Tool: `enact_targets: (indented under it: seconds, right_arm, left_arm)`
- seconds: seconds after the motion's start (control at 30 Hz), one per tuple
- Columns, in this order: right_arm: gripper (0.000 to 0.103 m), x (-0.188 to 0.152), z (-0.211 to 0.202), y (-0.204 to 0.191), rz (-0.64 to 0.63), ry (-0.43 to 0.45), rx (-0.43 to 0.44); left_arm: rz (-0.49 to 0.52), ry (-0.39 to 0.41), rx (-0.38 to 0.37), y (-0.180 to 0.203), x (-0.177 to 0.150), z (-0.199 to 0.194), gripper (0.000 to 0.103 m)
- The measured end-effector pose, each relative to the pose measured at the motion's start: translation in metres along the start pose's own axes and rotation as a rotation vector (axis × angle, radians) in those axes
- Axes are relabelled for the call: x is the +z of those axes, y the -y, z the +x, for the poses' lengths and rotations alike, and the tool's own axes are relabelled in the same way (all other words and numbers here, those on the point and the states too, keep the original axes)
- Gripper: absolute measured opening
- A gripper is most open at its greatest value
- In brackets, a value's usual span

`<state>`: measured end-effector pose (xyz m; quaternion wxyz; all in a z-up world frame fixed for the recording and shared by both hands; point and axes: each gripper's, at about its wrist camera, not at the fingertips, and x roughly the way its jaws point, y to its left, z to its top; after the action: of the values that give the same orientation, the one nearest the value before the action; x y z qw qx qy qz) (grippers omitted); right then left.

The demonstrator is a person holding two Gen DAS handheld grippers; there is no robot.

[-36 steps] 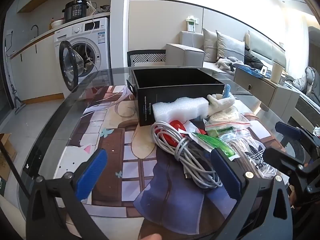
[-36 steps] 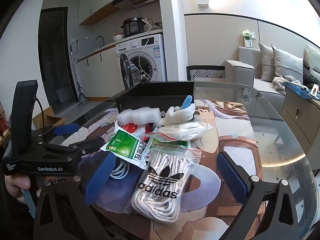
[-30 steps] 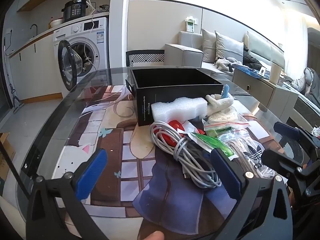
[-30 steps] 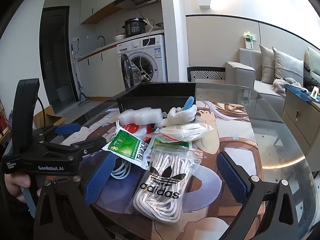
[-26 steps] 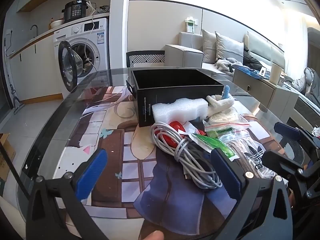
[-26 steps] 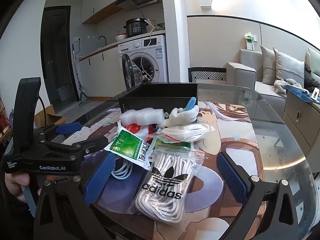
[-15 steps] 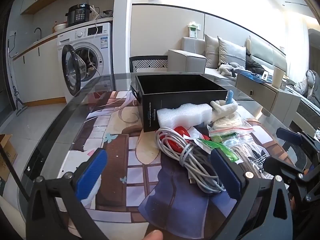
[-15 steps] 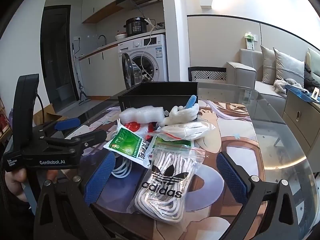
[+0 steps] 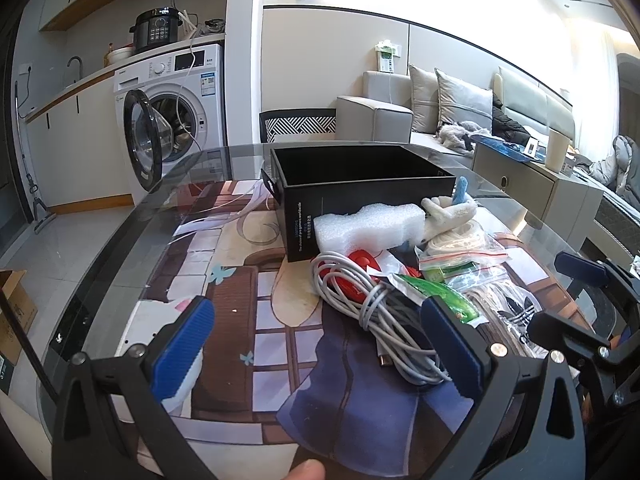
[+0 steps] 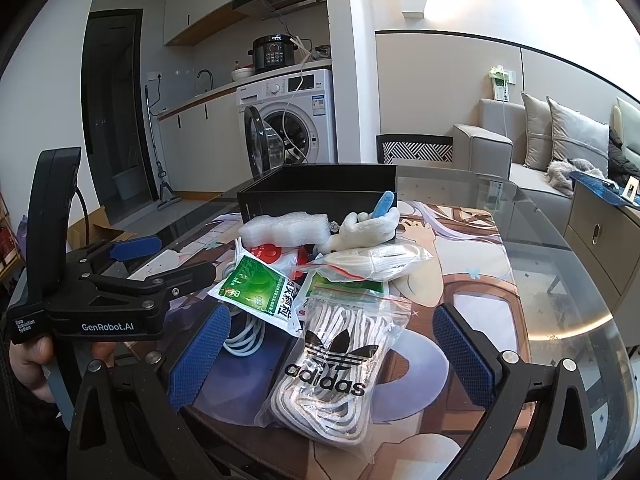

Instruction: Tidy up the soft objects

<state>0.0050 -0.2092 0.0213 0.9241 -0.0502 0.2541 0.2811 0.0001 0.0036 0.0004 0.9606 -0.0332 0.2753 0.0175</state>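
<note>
From the left wrist view, the left tongs (image 9: 320, 344) hang spread wide above the glass table (image 9: 120, 248), holding nothing, with the printed mat under the glass showing between the blue pads. Just ahead and to the right of them lies a coiled grey cable (image 9: 384, 320), heaped over a red item (image 9: 362, 262). Behind the coil a white foam block (image 9: 368, 226) leans against the front wall of an open black box (image 9: 360, 192), which stands near the middle of the table. To the right of the foam sits a white plush toy (image 9: 448, 210) with a blue part sticking up, and below it a pile of clear zip bags. In the right wrist view the left tongs appear at the far left, gripped in a hand (image 10: 32, 364). The right tongs (image 10: 328, 352) are likewise open and empty, straddling an adidas bag of white laces (image 10: 336, 364) that lies flat on the table between the pads, touching neither. A green sachet (image 10: 260, 288) rests just left of that bag, partly over the cable, and another bag of white cord (image 10: 376, 260) lies beyond it, in front of the plush toy.
</note>
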Motion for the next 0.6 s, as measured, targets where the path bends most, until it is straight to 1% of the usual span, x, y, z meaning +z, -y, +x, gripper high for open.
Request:
enact_targets:
  seconds: [0.37,0.6]
  right_arm:
    - [0.103,-0.0003,0.0002,0.0,-0.002,-0.001,0.001]
    - [0.103,-0.0006,0.0007,0.0001,-0.006,-0.003,0.001]
  left_arm:
    - [-0.014,0.003,0.005,-0.0013,-0.0003,0.0012,0.103]
    - [0.007,0.003,-0.004,-0.0006,-0.0006,0.0009,0.103]
